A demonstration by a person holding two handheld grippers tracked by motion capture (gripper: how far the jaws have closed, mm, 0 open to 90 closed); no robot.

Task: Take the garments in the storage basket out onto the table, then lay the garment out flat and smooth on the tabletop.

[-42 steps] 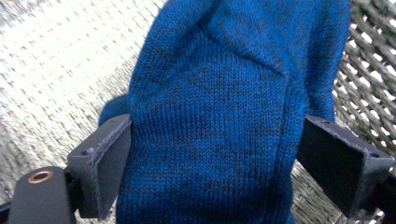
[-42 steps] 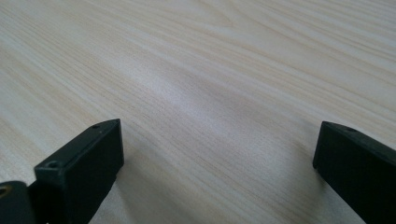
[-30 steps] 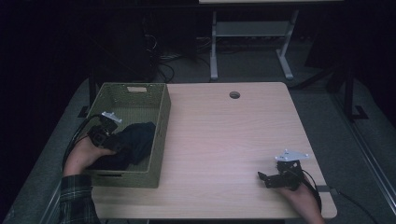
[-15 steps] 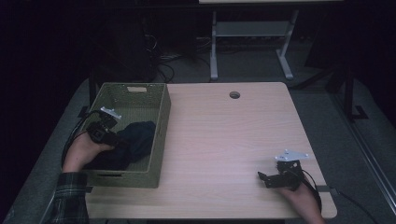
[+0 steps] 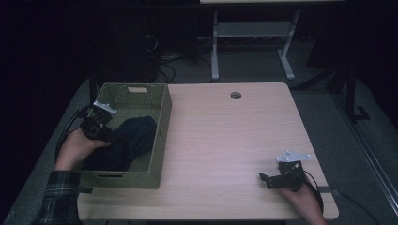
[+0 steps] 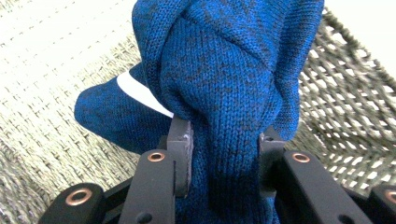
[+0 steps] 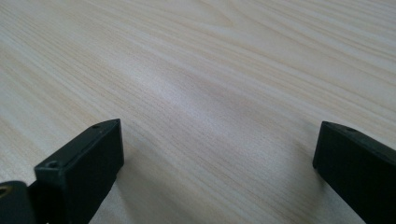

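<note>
A dark blue knitted garment point(image 5: 133, 138) lies bunched in the woven green basket point(image 5: 162, 117) at the table's left end. My left gripper point(image 5: 111, 136) reaches into the basket from its left side. Its jaws have just been closing and now pinch a thick fold of the blue knit point(image 6: 224, 60), my left gripper point(image 6: 224, 130) shut on it, with a white label point(image 6: 140, 93) showing at the fold's left. My right gripper point(image 5: 264, 177) rests low over the wooden table point(image 5: 225, 140) near its front right corner. There my right gripper point(image 7: 217, 140) stands open, with bare wood between its jaws.
The basket's mesh wall point(image 6: 345, 93) rises close behind the held cloth. A round cable hole point(image 5: 236, 95) sits near the table's far edge. Beyond the table stand a white frame's legs point(image 5: 215, 51) and cables on the dark floor.
My left gripper has shut on the blue garment and lifted a little, drawing the cloth up with it. The right gripper has stayed where it was.
</note>
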